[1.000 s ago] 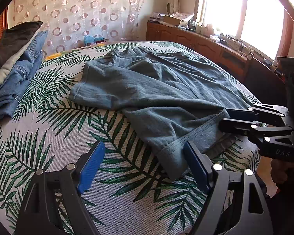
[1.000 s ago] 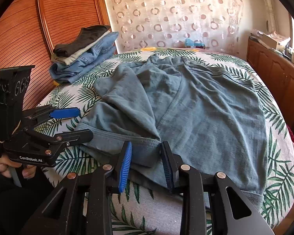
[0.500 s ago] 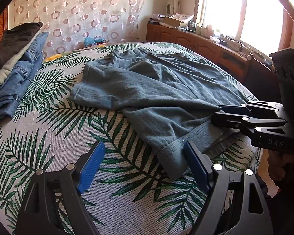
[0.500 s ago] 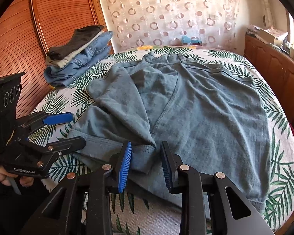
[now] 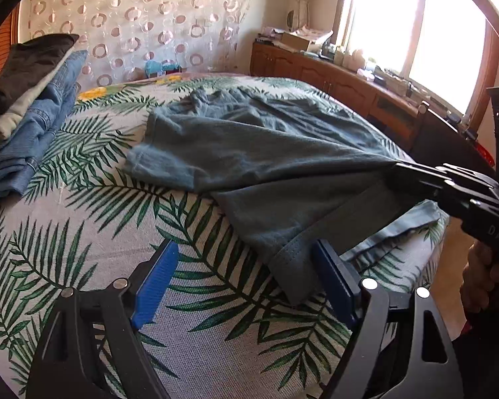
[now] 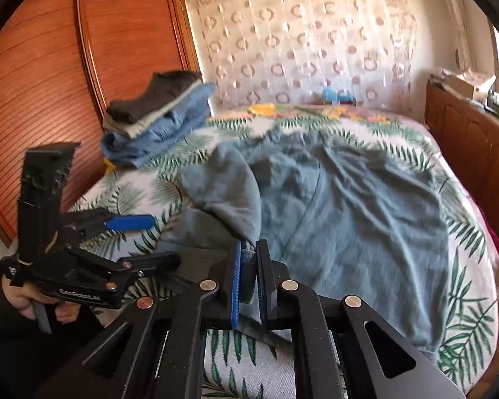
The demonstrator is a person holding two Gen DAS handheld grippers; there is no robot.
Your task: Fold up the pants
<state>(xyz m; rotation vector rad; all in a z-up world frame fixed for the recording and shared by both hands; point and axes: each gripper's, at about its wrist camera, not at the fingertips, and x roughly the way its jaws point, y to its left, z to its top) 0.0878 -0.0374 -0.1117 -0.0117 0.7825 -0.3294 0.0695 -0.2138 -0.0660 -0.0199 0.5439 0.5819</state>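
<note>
Grey-blue pants point(image 5: 249, 153) lie spread on a palm-leaf bedspread point(image 5: 83, 232), one leg folded over. In the right wrist view the pants point(image 6: 349, 206) fill the middle. My right gripper point(image 6: 248, 276) is shut on the hem of the near leg and lifts it off the bed; it also shows in the left wrist view point(image 5: 399, 169) pulling the cloth taut. My left gripper point(image 5: 243, 279) is open, its blue pads either side of the hem corner, the right pad touching cloth. It shows open in the right wrist view point(image 6: 156, 239) at left.
A stack of folded clothes point(image 5: 23, 106) sits at the bed's far left, also in the right wrist view point(image 6: 156, 116). A wooden wardrobe point(image 6: 50, 83) stands left; a wooden sideboard point(image 5: 332, 79) under the window stands right. A patterned curtain point(image 6: 299, 50) hangs behind.
My right gripper has closed on the pants hem and raised it, pulling the leg taut. My left gripper has stayed open near the hem corner.
</note>
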